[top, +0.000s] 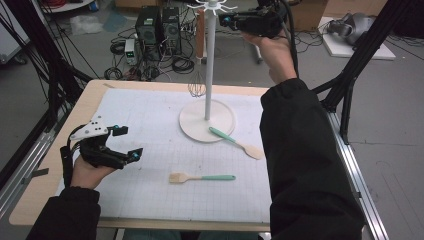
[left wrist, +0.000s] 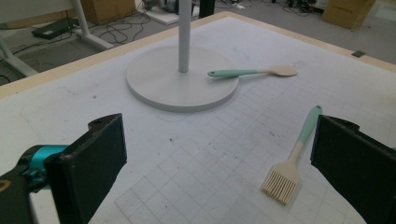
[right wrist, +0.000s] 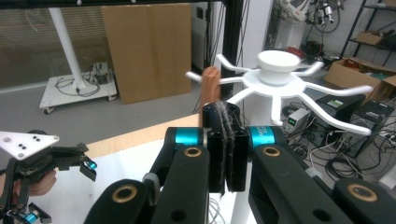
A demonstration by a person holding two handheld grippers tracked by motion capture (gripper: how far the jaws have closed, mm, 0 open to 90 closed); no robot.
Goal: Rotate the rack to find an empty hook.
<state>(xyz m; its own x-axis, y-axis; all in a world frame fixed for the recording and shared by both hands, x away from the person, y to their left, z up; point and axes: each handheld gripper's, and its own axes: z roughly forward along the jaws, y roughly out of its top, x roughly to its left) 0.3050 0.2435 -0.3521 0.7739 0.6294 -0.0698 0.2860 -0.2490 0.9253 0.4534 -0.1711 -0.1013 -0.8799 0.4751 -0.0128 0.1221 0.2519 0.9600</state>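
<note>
A white rack (top: pixel 209 60) stands on its round base (top: pixel 192 125) at the back of the gridded mat. A wire whisk (top: pixel 197 87) with a wooden handle (right wrist: pixel 210 86) hangs from one of the rack's top arms (right wrist: pixel 299 95). My right gripper (top: pixel 223 20) is raised beside the rack top, shut with nothing between its jaws, its tips (right wrist: pixel 227 112) just short of the handle. A teal-handled spatula (top: pixel 235 141) lies half on the base. A teal-handled brush (top: pixel 200 177) lies nearer on the mat. My left gripper (top: pixel 128 143) rests open at the mat's left, facing the brush (left wrist: pixel 292 161).
Black frame struts (top: pixel 357 60) rise at both sides of the table. Computer towers (top: pixel 159 27) and cables cover the floor behind. The wooden table edge (top: pixel 60 145) runs close to my left hand. A cardboard sheet (right wrist: pixel 147 49) leans in the background.
</note>
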